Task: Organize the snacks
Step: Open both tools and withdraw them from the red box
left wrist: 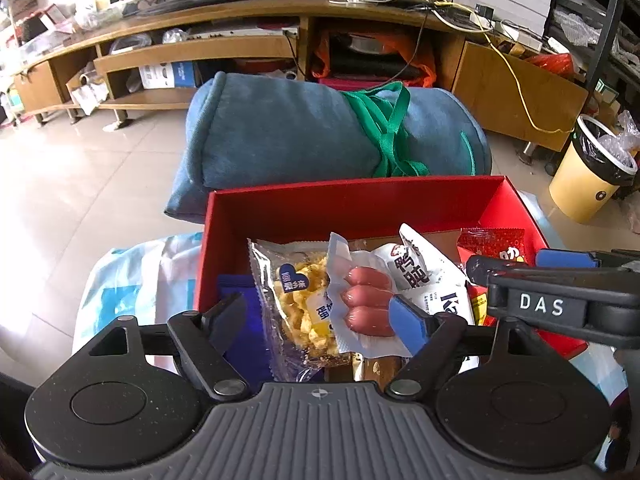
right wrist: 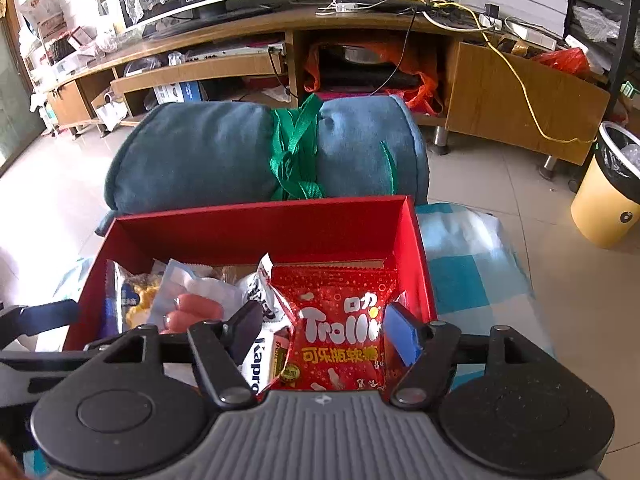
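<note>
Snacks fill the near half of a red box [left wrist: 280, 208], which sits on a blue-and-white checked cloth [right wrist: 472, 264] with a rolled blue blanket [left wrist: 280, 136] tied in green strap just behind it.

Going left to right in the left wrist view: a blue pack [left wrist: 236, 292] lies at the box's left wall, then a clear popcorn bag [left wrist: 296, 300], then a sausage pack [left wrist: 360, 300] overlapping the popcorn bag, then a white pack [left wrist: 420, 272] with black lettering, and last a red candy bag [left wrist: 496, 244] by the right wall.

The left gripper [left wrist: 320, 316] hangs over the box with its jaws spread wide; the blue pack, popcorn bag and sausage pack show between them, and its right finger overlaps the edge of the sausage pack. It holds nothing that I can see.

The right gripper [right wrist: 328, 332] is also over the box, jaws wide apart, with the candy bag [right wrist: 340, 320] lying flat between them; whether its right pad touches the bag's edge I cannot tell. It grips nothing.

Behind stands a wooden TV cabinet [right wrist: 248, 64], and far right a yellow bin [right wrist: 608, 200] on the tiled floor.
</note>
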`<state>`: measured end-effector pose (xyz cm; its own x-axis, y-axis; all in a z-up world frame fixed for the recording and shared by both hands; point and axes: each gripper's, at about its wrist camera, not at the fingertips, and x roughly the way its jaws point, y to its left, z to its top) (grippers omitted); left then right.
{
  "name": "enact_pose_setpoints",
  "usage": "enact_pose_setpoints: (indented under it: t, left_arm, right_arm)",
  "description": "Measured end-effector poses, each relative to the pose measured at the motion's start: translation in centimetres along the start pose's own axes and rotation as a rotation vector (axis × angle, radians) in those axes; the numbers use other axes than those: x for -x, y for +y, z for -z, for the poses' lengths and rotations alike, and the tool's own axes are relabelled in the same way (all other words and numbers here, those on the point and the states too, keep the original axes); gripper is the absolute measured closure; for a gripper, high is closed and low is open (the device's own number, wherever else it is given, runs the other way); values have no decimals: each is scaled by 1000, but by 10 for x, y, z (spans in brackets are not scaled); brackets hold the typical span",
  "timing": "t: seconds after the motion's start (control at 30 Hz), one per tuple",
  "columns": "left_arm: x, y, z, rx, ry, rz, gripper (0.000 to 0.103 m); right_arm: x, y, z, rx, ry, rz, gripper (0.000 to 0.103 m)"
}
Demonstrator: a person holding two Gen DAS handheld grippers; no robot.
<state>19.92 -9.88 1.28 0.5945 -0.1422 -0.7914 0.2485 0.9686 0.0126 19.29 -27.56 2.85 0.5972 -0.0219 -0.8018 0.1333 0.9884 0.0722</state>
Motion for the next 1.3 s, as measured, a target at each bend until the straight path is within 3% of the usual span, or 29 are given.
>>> enact_pose_setpoints:
  t: [0.43, 0.87, 1.3]
  left_arm:
    - [14, 8, 9, 5, -20, -35, 17]
    - [37, 12, 41, 4, -5, -19, 15]
    - [66, 7, 63, -13, -50, 1, 13]
  right_arm:
    - [29, 7, 10, 4, -21, 1, 40]
    - [67, 16, 53, 13, -3, -9, 36]
    - [102, 15, 83, -20, -26, -39, 36]
